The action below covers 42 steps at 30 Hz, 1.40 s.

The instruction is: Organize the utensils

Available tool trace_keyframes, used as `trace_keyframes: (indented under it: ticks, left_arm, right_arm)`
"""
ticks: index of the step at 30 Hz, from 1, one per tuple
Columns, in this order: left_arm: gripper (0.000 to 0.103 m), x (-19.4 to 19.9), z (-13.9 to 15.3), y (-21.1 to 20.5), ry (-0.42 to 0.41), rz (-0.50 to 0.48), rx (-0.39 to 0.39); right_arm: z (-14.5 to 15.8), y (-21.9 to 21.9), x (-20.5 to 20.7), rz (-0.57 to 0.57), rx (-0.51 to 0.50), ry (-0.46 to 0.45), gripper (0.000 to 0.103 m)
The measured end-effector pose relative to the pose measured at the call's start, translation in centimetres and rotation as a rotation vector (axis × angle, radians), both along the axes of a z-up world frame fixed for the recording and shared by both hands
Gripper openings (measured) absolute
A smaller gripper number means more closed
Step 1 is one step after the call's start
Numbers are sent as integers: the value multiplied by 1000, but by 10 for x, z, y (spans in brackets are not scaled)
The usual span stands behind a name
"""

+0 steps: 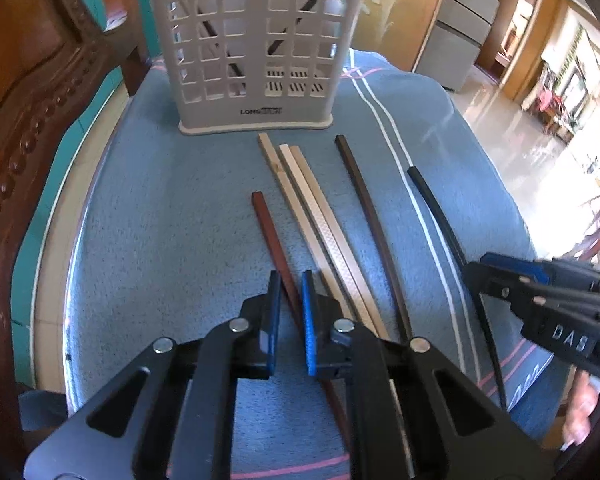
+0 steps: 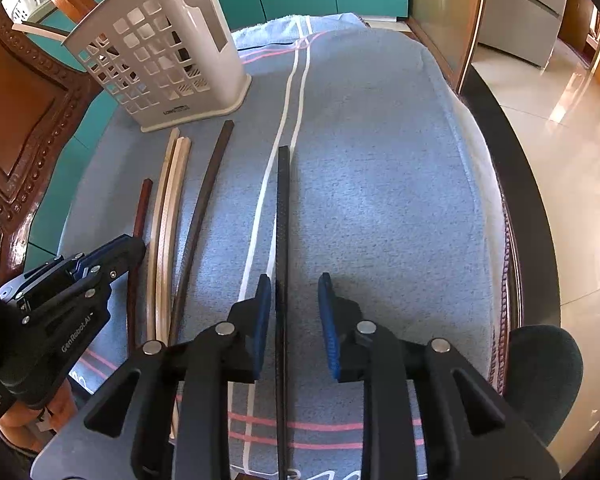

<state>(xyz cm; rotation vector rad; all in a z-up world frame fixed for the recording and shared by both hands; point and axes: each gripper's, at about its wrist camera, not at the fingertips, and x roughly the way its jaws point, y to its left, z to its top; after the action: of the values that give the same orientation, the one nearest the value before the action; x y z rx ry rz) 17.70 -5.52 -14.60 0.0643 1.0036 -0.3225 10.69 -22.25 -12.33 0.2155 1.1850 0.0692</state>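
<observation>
A white lattice utensil holder [image 1: 256,40] [image 2: 160,60] stands at the back of the blue cloth, with dark sticks showing through its holes. Several chopsticks lie in front of it. My left gripper [image 1: 291,280] [image 2: 132,244] is shut on the near part of the red-brown chopstick [image 1: 266,220] [image 2: 142,204], which still rests on the cloth. To its right lie three pale chopsticks [image 1: 300,188] [image 2: 172,200] and a dark brown one [image 1: 360,184] [image 2: 208,184]. My right gripper [image 2: 294,280] [image 1: 484,268] is open over the black chopstick [image 2: 283,208] [image 1: 432,200], which lies beside its left pad.
The blue striped cloth [image 2: 380,180] covers a round table whose edge drops off at right to a shiny tiled floor [image 2: 560,140]. A carved wooden chair back [image 1: 28,128] rises at left. A dark green seat [image 2: 540,368] sits near the right front.
</observation>
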Motion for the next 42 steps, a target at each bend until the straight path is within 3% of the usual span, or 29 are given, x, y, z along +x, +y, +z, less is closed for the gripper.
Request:
trace_keyframes:
  ticks: [5,12,19,22,27,31,34,36,42]
  left_arm:
    - [11,1,0,1,-1,-37,1]
    - [12,5,-1,6,29,2,-35]
    - [12,20,-4,26,101,100,-157]
    - [12,24,-2,22,101,119,-119]
    - [12,26,1,4,68,111,0]
    - [12,26,3,0,62,115,27]
    - [10,26,4,1,58,112,30]
    - [10,22,5,-1,56,110,28]
    - [7,23,4,8,66,131,-9]
  right_arm:
    - [-1,3,3,11,-5,-6,31]
    - [-1,7,3,21,-40,-26,34]
    - [-3,15,22,38,-133,-64,34]
    - [-5,24,30,62,-205,-85,34]
    - [-7,26,36,74,-214,-102,34]
    - [-7,25,37,90,-203,-108,34]
    - [-8,25,38,98,-184,-112,27]
    - [-7,26,39,108,-154,-110,8]
    - [3,29,32,120,-80,-149,7]
